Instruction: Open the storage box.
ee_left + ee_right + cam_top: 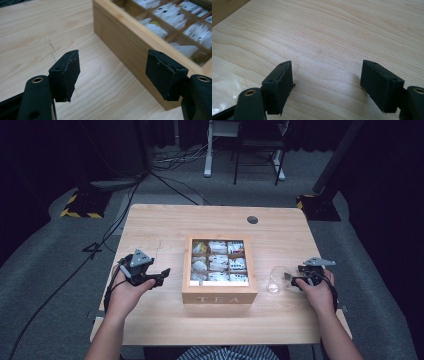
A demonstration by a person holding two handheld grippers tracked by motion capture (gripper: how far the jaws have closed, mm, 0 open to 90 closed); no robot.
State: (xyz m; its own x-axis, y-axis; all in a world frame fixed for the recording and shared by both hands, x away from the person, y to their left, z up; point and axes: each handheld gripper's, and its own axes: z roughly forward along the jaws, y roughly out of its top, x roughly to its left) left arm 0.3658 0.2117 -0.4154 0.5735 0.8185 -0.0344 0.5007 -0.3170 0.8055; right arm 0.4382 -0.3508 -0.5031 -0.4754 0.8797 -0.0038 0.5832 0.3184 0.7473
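A wooden tea box [219, 296] marked TEA stands open in the middle of the table, its compartments holding several white tea bags [218, 262]. My left gripper [163, 274] hovers just left of the box, open and empty. In the left gripper view the left gripper [112, 57] points past the box's side wall [125, 47], with tea bags [172, 18] beyond the rim. My right gripper [290, 279] is open and sits low by a clear glass [274, 281] right of the box. In the right gripper view the right gripper [327, 64] has only bare wood between its pads.
The light wooden table [165, 227] has a round cable hole [252, 219] at the back. A shiny clear shape, probably the glass [222, 85], shows at the lower left of the right gripper view. Cables and stand legs [245, 155] lie on the grey floor beyond.
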